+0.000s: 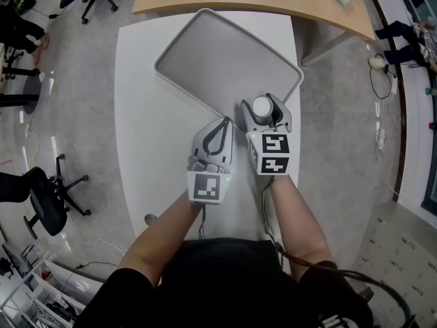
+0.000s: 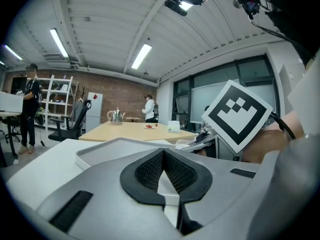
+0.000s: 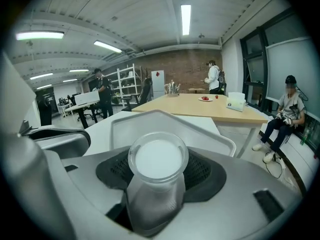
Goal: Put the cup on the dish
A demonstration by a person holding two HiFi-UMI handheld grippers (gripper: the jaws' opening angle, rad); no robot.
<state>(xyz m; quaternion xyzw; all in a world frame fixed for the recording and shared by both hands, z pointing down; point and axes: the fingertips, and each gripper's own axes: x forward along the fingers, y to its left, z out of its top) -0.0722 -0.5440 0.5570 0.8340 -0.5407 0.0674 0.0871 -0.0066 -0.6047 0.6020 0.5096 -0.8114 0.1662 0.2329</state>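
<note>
The cup [image 3: 157,160] is clamped upright in the right claw [image 1: 265,109] and is held at the near rim of the dish [image 1: 225,60], not set on it. The left claw [image 1: 224,125] is kept together, with nothing gripped, over the white counter [image 1: 147,128] just beside the dish.

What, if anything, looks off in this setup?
Only the dish: it lies skewed, diagonal to the table's edges, with its right corner at or just past the table's right side. The cup sits upright, clamped in the right gripper. Nothing looks spilled or damaged.
</note>
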